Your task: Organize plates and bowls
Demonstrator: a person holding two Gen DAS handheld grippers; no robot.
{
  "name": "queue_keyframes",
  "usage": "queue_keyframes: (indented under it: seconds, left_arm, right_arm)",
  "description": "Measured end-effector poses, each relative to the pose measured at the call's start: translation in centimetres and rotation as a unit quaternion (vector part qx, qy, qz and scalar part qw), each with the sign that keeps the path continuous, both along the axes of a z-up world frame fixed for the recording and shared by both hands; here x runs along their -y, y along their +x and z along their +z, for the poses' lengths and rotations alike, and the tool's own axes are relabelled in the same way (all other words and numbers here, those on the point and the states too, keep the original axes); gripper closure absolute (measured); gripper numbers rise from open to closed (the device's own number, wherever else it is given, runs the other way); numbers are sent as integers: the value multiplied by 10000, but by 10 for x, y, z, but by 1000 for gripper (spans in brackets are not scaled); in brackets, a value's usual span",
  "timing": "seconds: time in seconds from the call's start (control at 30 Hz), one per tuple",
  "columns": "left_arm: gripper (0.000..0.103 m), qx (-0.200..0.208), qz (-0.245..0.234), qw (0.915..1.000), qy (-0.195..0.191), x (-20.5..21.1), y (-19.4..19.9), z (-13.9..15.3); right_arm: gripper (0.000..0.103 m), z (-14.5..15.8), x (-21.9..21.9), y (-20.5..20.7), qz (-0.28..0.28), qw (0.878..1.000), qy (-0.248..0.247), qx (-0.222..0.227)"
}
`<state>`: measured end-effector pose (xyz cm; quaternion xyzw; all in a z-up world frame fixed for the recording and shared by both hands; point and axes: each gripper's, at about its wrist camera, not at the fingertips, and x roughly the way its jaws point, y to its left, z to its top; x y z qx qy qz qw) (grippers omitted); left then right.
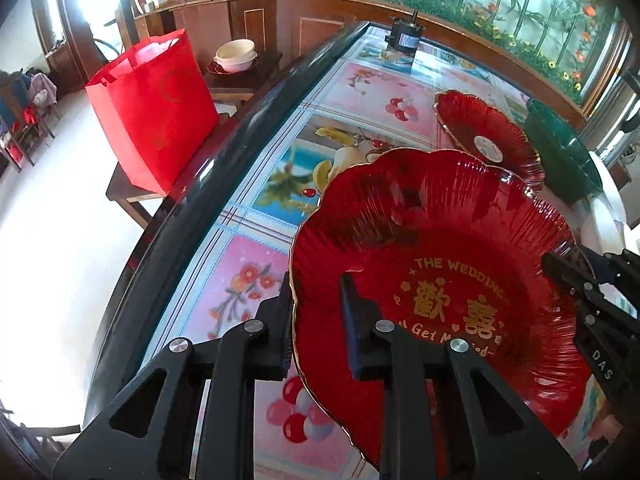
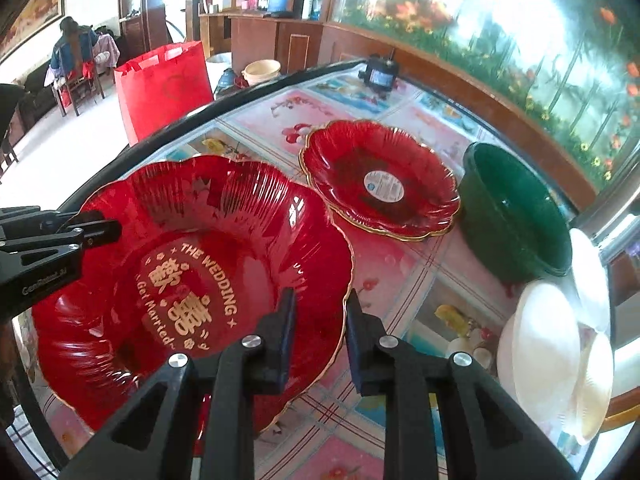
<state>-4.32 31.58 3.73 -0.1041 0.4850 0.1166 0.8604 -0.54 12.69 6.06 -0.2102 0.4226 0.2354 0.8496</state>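
A large red scalloped wedding plate (image 1: 432,240) with gold lettering sits between both grippers; it also shows in the right wrist view (image 2: 192,240). My left gripper (image 1: 316,328) straddles its left rim, jaws a hand-width apart, not closed on it. My right gripper (image 2: 320,336) straddles its right rim the same way, and shows at the plate's far side in the left wrist view (image 1: 568,276). A second red plate (image 2: 380,180) with a round sticker lies behind, also in the left view (image 1: 488,136). A dark green bowl (image 2: 516,212) stands beside it.
White bowls (image 2: 552,356) are stacked at the right table edge. A black box-like device (image 2: 380,72) sits at the far end of the patterned table (image 1: 248,276). A red bag (image 1: 156,108) and cream bowls (image 1: 236,56) stand on side tables beyond the left edge.
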Motion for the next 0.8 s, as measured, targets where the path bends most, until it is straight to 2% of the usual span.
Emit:
queue_keyframes:
  seconds: [0.43,0.8]
  left_arm:
    - [83,352,-22,9993,144,3,-56,23]
    - [83,289,64,9995,146,1,-82,7]
  right_arm:
    - [76,14,4,-61,172,9993,48,320]
    - [74,-10,2,-85,282,9996,-16,-9]
